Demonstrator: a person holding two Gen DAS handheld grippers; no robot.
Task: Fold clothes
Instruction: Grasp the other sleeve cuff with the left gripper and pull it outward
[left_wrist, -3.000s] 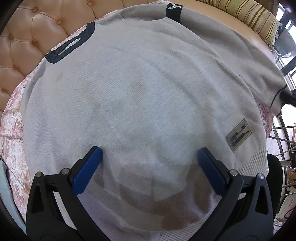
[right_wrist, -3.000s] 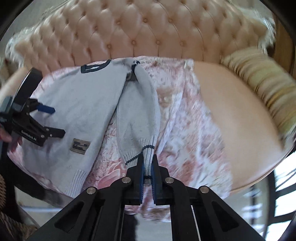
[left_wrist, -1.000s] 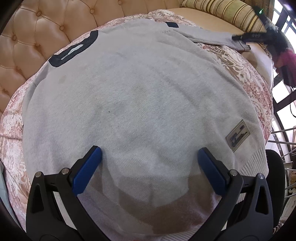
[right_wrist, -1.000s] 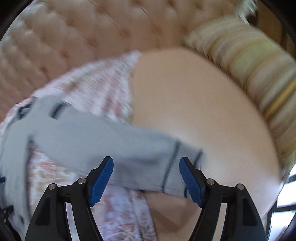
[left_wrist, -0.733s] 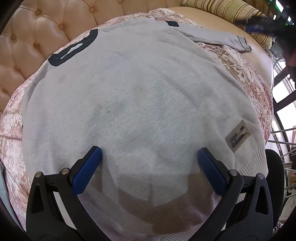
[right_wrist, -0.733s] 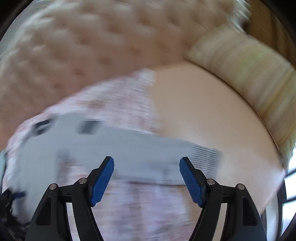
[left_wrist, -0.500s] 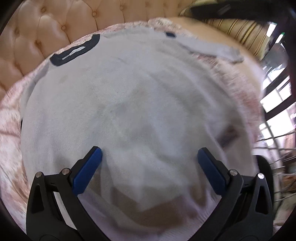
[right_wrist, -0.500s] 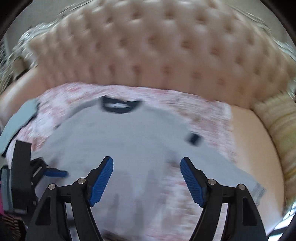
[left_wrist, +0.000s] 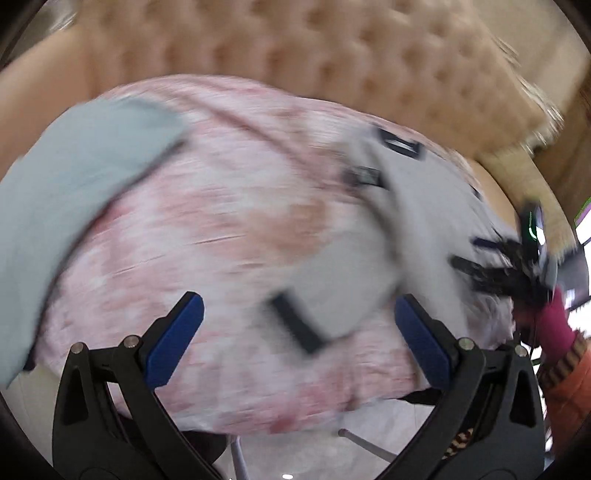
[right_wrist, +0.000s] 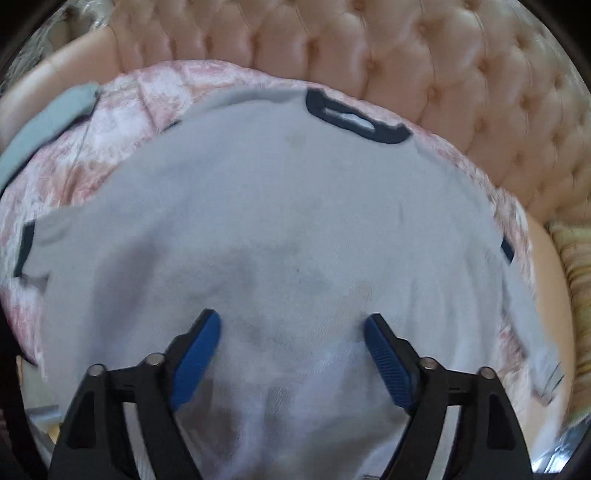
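Soft knit, spread flat and waiting for a fold

Plainly, the pale grey knitted sweater with a dark navy collar (right_wrist: 288, 236) lay spread flat on the pink floral cloth (right_wrist: 122, 122) covering the tufted peach leather sofa (right_wrist: 461, 74). It looked light, limp and stretchy, likely to sag, so cuff, hem or shoulder seemed the surest holds. The right gripper (right_wrist: 291, 354) hung over its body, jaws just widened and empty. The left gripper (left_wrist: 299, 336) stood wide open over the navy-banded sleeve cuff (left_wrist: 325, 295), clasping nothing. A folded pale blue-green cloth (left_wrist: 62, 206) lay well apart; a striped cushion (right_wrist: 576, 295) sat at the sofa's other end. Neither appeared to obstruct.
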